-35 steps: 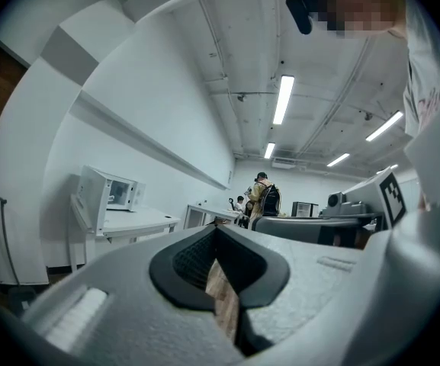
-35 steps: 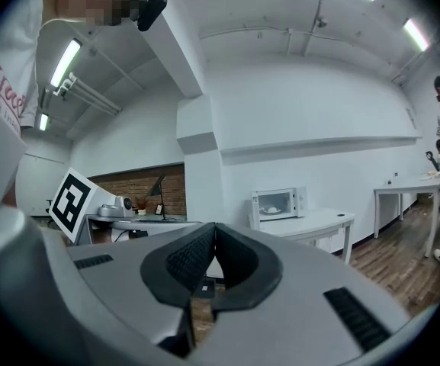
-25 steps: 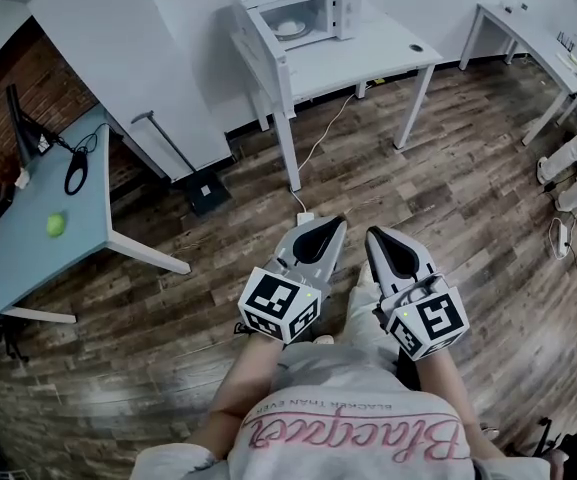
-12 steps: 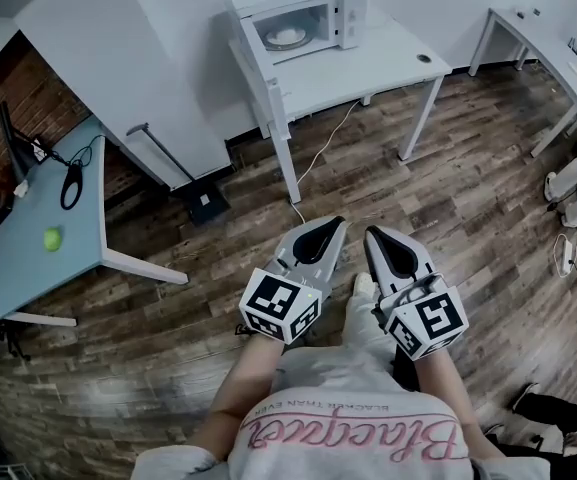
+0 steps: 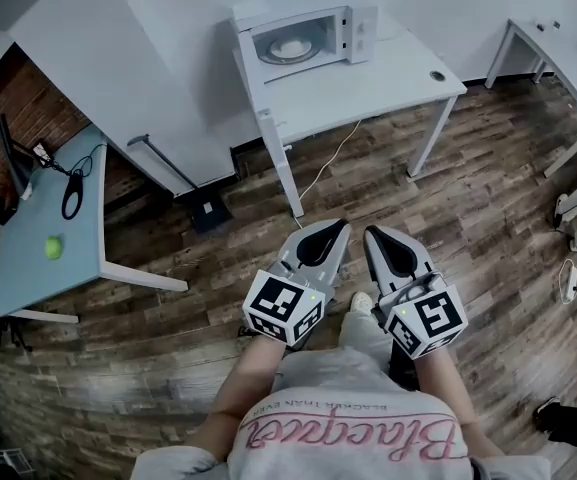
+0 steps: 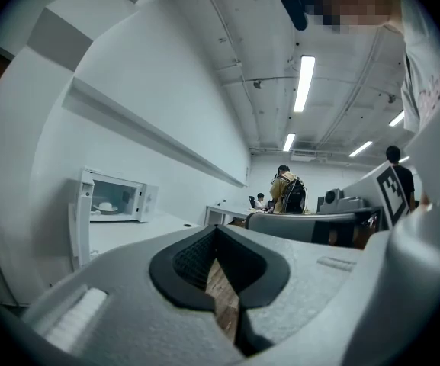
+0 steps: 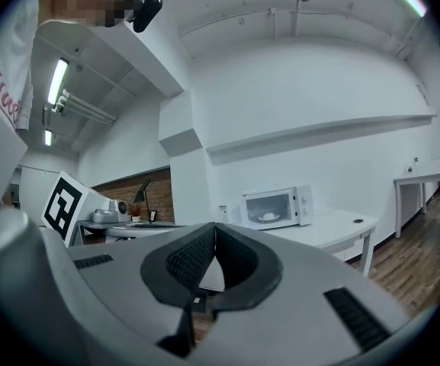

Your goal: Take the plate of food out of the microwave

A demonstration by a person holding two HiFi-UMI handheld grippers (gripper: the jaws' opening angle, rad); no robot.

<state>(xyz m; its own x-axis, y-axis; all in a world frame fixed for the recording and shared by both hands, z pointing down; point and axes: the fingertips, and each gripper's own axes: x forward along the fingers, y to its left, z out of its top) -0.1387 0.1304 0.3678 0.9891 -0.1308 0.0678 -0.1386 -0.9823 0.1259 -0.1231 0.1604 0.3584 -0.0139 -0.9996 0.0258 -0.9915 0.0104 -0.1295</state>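
Note:
A white microwave (image 5: 303, 36) stands on a white table (image 5: 368, 83) ahead of me, its door (image 5: 255, 73) swung open to the left. Inside it sits a white plate of food (image 5: 291, 46). The left gripper view shows the microwave (image 6: 117, 197) and the plate (image 6: 107, 206) far off at the left. In the right gripper view the microwave (image 7: 274, 207) and plate (image 7: 268, 216) are ahead. My left gripper (image 5: 330, 230) and right gripper (image 5: 373, 236) are held side by side over the wooden floor, well short of the table. Both are shut and hold nothing.
A grey-blue table (image 5: 28, 268) at the left carries a green ball (image 5: 54, 249) and black cables. A black box (image 5: 206, 208) and a white cable (image 5: 323, 168) lie on the floor by the table leg. Another white table (image 5: 558, 58) stands at the right. People (image 6: 288, 193) stand far back.
The microwave and its table have come nearer and lower in the head view as I walk toward them. Both grippers stay shut and side by side.

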